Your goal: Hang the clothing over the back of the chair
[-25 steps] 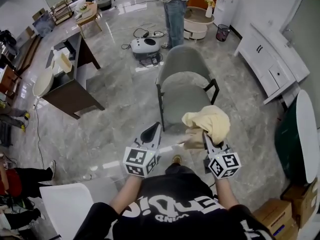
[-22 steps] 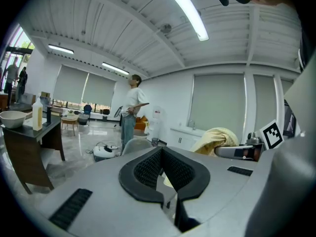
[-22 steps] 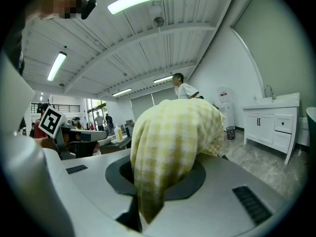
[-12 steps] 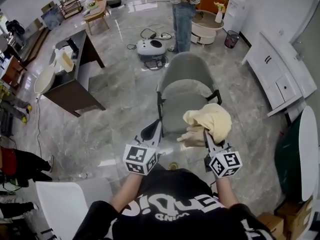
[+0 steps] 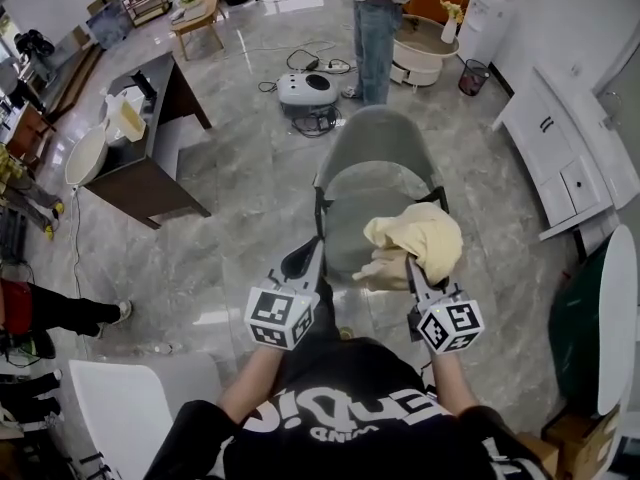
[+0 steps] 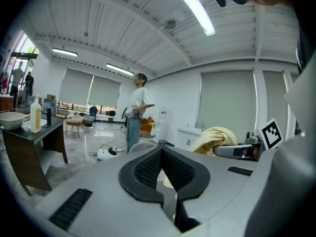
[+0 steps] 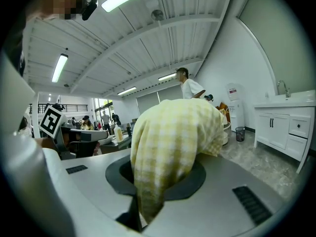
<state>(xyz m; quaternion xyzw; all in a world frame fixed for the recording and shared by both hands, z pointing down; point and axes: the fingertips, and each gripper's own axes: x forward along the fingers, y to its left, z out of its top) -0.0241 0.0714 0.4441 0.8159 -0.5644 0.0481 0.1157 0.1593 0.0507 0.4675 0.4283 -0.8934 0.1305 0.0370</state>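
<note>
A grey-green chair (image 5: 372, 138) stands on the marble floor straight ahead, its seat facing me and its back on the far side. The pale yellow checked clothing (image 5: 420, 236) is bunched in a heap over my right gripper (image 5: 409, 265), which is shut on it; in the right gripper view the clothing (image 7: 170, 142) drapes over and hides the jaw tips. It hangs above the seat's front right corner. My left gripper (image 5: 308, 255) is shut with nothing in it, level with the seat's front left edge; its pads (image 6: 148, 168) meet.
A person (image 5: 378, 13) stands just behind the chair. A white floor appliance (image 5: 308, 88) with cables lies beside them. A dark desk (image 5: 150, 173) is at the left, white cabinets (image 5: 570, 153) at the right, a white chair (image 5: 130, 408) at my lower left.
I have stepped closer to the chair with both grippers held out; the seat's front edge now lies under the clothing. The grip on the clothing is unchanged.
</note>
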